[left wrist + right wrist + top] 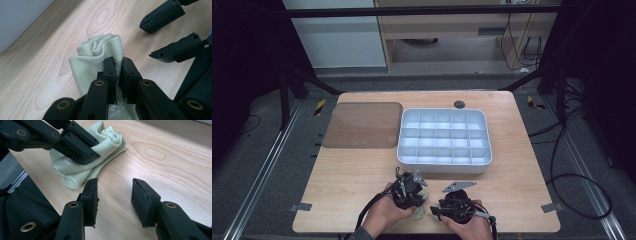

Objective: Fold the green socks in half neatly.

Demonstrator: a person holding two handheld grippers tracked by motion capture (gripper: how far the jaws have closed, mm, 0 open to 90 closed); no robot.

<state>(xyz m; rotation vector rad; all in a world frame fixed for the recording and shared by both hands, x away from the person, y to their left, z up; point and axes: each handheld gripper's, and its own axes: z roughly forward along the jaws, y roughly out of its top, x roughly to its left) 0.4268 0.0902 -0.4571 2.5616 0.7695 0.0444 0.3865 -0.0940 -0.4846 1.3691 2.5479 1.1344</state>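
Fingers of the left gripper (119, 72) pinch a folded pale green cloth (97, 60) on the table (362, 170) near its front edge; the right gripper (113, 200), fingers apart and empty, sits just beside the cloth

Black left gripper (119, 65) with brass rivets; grey sleeve (360, 234).

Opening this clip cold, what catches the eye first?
The pale yellow-green cloth bunched near the table's front edge, pinched by the left gripper. Right beside it the right gripper stands open over bare wood, holding nothing. Behind them sits a white compartment tray, with a brown translucent lid lying flat to its left.
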